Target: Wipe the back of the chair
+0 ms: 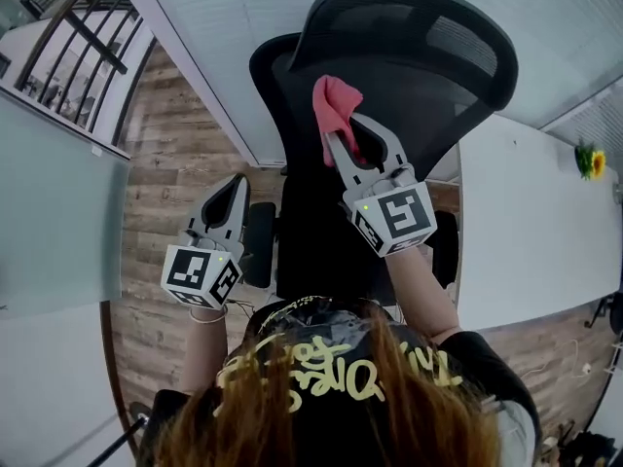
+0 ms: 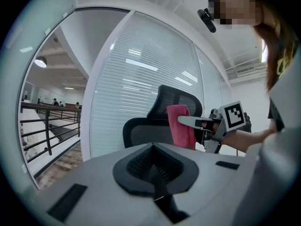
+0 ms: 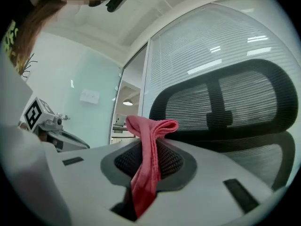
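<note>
Up front, right gripper (image 1: pixel 343 136) holds pink cloth (image 1: pixel 336 103) in its fingers at chair back (image 1: pixel 428 76); left gripper (image 1: pixel 234 189) lower, fingers together.

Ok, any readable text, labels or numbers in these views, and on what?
None reads clearly.
The yellow script on the person's black top: stylised, illegible.
The white notice on the glass wall: too small.
Cubes on left tongs, right tongs: marker patterns, no words.
The pink cloth: no label showing.

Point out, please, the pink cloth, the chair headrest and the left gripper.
pink cloth (image 1: pixel 334 107): head view, its bunched upper fold.
chair headrest (image 1: pixel 414 32): head view, its mesh panel.
left gripper (image 1: pixel 238 180): head view, at its closed jaw tips.
</note>
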`<state>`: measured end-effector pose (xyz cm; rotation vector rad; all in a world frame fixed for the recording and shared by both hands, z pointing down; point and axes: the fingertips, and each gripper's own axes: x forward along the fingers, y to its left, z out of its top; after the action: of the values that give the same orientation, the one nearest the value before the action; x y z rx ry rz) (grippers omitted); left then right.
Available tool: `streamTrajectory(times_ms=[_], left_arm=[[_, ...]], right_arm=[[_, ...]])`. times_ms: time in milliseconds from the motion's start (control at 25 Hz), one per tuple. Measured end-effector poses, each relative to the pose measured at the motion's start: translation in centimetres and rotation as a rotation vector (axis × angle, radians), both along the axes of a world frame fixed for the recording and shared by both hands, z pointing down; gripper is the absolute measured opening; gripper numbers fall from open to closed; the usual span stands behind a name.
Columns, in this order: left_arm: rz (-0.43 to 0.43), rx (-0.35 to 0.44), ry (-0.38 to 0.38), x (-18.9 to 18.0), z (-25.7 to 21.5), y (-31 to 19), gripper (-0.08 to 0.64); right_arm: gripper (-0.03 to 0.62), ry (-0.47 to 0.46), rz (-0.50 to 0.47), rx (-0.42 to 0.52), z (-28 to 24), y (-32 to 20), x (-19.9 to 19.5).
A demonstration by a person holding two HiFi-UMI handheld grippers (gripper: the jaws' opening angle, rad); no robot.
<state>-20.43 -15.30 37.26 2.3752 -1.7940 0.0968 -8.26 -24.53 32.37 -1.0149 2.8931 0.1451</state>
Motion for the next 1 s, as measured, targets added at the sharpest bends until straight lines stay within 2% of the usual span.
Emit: streamTrajectory(times_ms=[480, 1000], left_arm=[[0.166, 0.033, -0.018, 6.9, -1.7, -2.8, -0.008], [0.217, 0.049, -0.007, 10.4, -2.0, -3.8, -0.008]], right_arm=[[0.071, -0.023, 0.099, -0.019, 0.0, 1.4, 8.1], [0.071, -0.034, 0.114, -0.014, 0.4, 2.5, 11.3]])
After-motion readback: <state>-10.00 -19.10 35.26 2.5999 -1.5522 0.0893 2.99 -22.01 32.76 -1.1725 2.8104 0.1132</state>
